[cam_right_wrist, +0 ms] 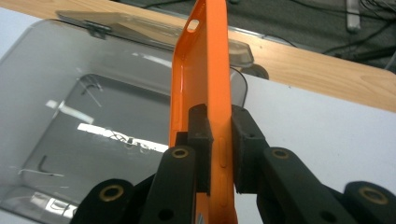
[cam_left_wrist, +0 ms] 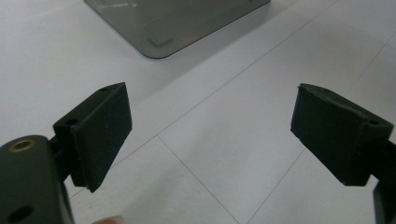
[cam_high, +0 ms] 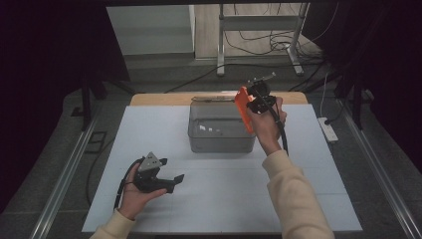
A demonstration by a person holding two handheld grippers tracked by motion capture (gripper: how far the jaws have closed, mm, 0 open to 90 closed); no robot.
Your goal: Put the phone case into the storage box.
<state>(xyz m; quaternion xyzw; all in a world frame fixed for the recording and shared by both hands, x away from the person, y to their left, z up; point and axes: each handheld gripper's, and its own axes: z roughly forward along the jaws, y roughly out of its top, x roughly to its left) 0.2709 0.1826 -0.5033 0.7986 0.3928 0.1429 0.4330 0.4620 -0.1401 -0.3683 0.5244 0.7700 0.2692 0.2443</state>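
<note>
Orange plastic phone case [cam_right_wrist: 203, 84], thin and flat, stands on edge between the closed jaws of the right gripper [cam_right_wrist: 219, 154], which pinch its side rim. Its long axis runs away from the fingers, up and out over the clear grey plastic storage box [cam_high: 221, 132]. In the high view the case [cam_high: 244, 109] hangs above the box's right rim, tilted, so the box's open mouth lies just left of and below it. The hinged lid [cam_right_wrist: 140, 28] lies folded back behind the box, near the wooden table edge [cam_right_wrist: 327, 70]. The left gripper [cam_high: 169, 181] rests well apart on the white table surface [cam_high: 224, 199], its jaws spread wide with nothing between them, leaving bare room around the box.
</note>
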